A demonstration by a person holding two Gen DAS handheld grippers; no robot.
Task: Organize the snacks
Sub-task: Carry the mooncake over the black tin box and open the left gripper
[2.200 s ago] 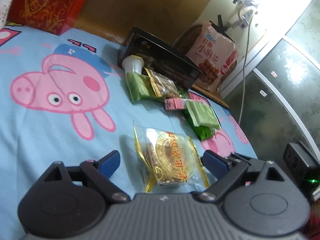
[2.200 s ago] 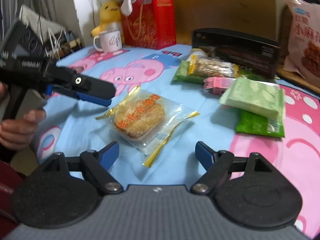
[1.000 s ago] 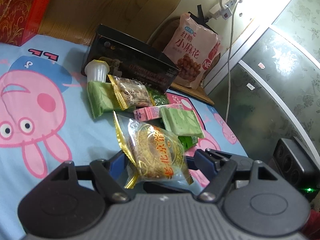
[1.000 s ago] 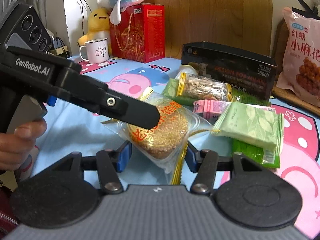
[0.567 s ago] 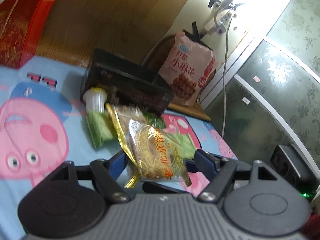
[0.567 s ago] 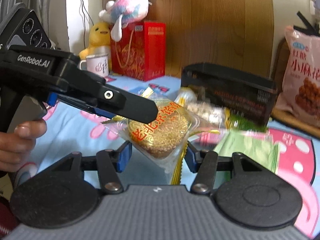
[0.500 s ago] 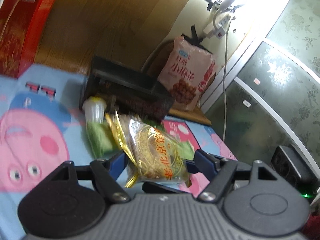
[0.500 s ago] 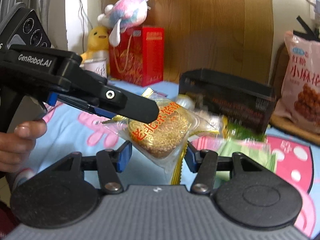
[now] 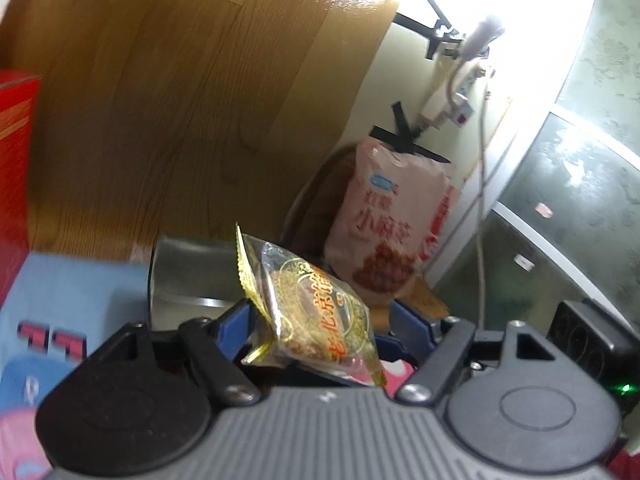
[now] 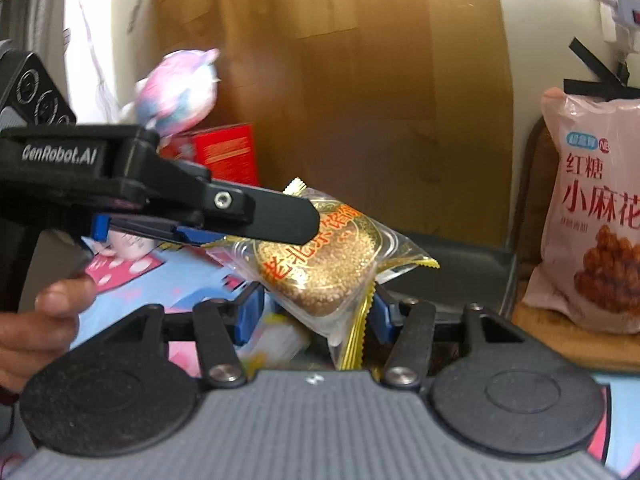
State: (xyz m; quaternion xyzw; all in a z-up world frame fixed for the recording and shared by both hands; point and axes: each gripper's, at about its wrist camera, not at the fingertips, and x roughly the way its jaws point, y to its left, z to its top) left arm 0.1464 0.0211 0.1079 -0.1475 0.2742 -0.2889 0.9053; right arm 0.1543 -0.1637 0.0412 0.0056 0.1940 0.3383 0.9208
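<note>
A round sesame pastry in a clear wrapper with gold edges is held in the air by both grippers. My left gripper is shut on it. It also shows in the right wrist view, coming in from the left over the wrapper's top. My right gripper is shut on the wrapper's lower part. The black box stands just behind and below the pastry. The other snacks are mostly hidden under the grippers.
A pink bag of fried dough twists leans at the back right on a wooden surface. A red gift box and a plush toy stand at the back left. The blue Peppa Pig cloth covers the table.
Both grippers closed on the pastry packet, lifted it off the cloth and carried it up and toward the black box. The views have tilted upward.
</note>
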